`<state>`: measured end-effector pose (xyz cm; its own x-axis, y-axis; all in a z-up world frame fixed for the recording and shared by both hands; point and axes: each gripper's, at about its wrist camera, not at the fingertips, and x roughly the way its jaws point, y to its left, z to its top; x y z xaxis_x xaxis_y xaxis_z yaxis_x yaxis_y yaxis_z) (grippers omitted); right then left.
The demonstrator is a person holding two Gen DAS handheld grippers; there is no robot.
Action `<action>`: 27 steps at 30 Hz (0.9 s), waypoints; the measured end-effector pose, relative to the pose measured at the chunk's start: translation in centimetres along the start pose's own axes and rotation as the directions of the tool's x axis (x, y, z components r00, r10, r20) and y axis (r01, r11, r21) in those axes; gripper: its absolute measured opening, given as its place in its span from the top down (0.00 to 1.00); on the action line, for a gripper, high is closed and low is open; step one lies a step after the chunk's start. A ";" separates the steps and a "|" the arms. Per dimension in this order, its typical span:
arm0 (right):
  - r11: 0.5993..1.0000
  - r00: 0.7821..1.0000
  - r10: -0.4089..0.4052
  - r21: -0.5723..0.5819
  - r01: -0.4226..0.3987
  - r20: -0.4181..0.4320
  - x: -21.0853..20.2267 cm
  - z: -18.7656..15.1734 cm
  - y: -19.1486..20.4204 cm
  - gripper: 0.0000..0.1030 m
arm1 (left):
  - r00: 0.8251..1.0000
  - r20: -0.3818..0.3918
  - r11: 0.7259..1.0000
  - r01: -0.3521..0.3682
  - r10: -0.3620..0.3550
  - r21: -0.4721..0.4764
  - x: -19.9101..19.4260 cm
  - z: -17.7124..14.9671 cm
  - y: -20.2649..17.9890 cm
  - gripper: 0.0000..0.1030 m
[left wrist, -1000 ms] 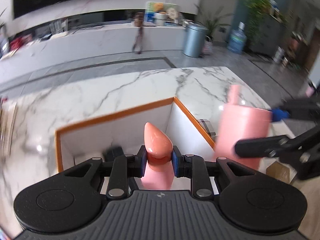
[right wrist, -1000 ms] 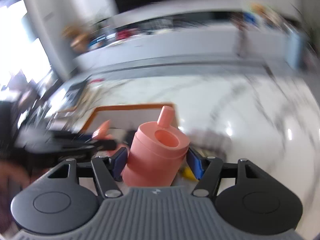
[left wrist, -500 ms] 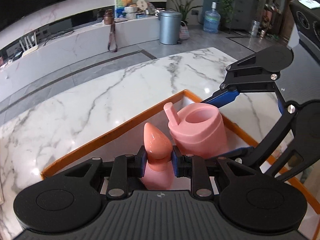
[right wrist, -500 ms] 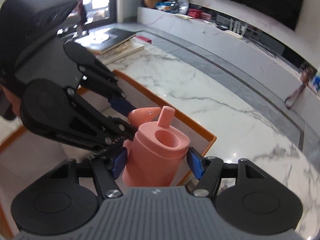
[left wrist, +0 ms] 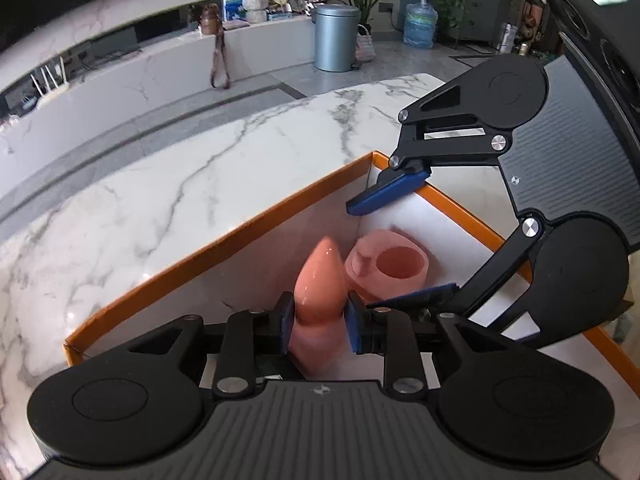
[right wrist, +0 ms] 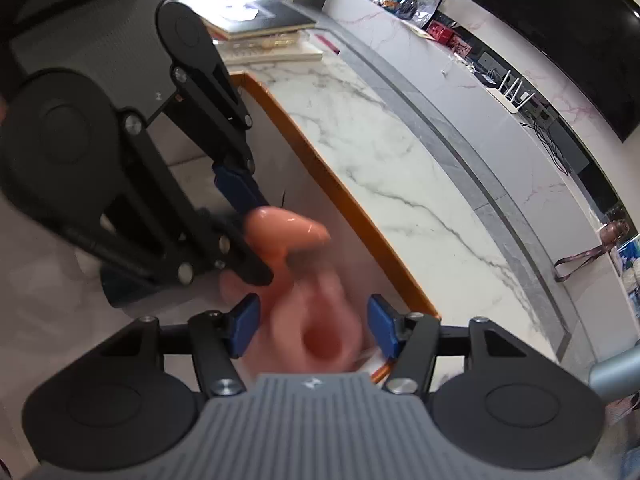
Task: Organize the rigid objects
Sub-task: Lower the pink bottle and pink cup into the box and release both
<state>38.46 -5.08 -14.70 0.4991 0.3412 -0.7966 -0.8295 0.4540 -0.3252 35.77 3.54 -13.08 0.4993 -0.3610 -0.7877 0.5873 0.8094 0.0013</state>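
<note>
Both pink pieces have dropped into the orange-rimmed box (left wrist: 256, 224) at lower centre: left gripper (left wrist: 318, 326) fingers loosening around the cone (left wrist: 320, 276), right gripper (right wrist: 312, 326) fingers narrowing beside, apparently clear of, the cup (left wrist: 386, 270).

In the left wrist view the box (left wrist: 224, 240) lies on the table (left wrist: 160, 184), its far corner toward one o'clock; inside it the cup (left wrist: 390, 270) sits in that corner, just at two o'clock of the cone-tipped piece (left wrist: 320, 280) — the two nearly touching. Beyond the table, at twelve o'clock, runs the counter (left wrist: 160, 68); the bin (left wrist: 336, 38) stands at its right end.
</note>
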 end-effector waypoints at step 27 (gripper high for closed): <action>0.915 0.983 -0.163 -0.384 0.121 -0.079 0.1 -1.6 3.9 0.52 | 0.982 -0.124 0.973 -0.115 0.142 0.201 2.7 -0.8 -2.2 0.66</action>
<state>34.82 -4.55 -16.83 0.6066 0.1964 -0.7703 -0.7950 0.1408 -0.5901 35.25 1.17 -15.69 0.4946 -0.1821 -0.8498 0.6418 0.7358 0.2159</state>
